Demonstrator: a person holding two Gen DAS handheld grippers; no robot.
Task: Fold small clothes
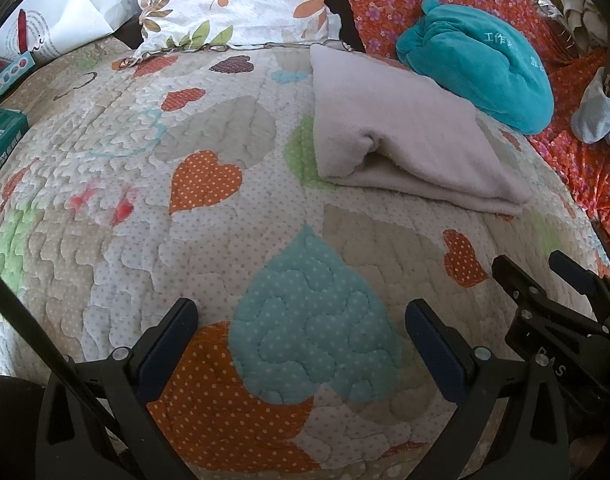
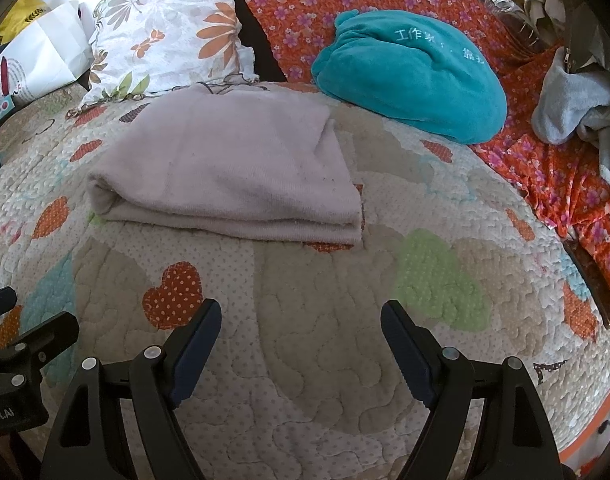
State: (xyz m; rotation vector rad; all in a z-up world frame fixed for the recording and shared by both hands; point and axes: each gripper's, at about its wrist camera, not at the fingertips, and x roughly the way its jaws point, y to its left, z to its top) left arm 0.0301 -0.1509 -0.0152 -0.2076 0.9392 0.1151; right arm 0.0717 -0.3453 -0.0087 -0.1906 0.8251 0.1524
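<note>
A pale lilac-grey cloth lies folded in a flat stack on the heart-patterned quilt; it also shows in the right wrist view, on the quilt. My left gripper is open and empty, over the quilt well short of the cloth. My right gripper is open and empty, in front of the cloth's near edge. The right gripper also shows at the right of the left wrist view.
A teal plush bundle lies behind the cloth on an orange flowered sheet. A floral pillow is at the back left. Grey clothes lie at the right. White bags and boxes stand at the left.
</note>
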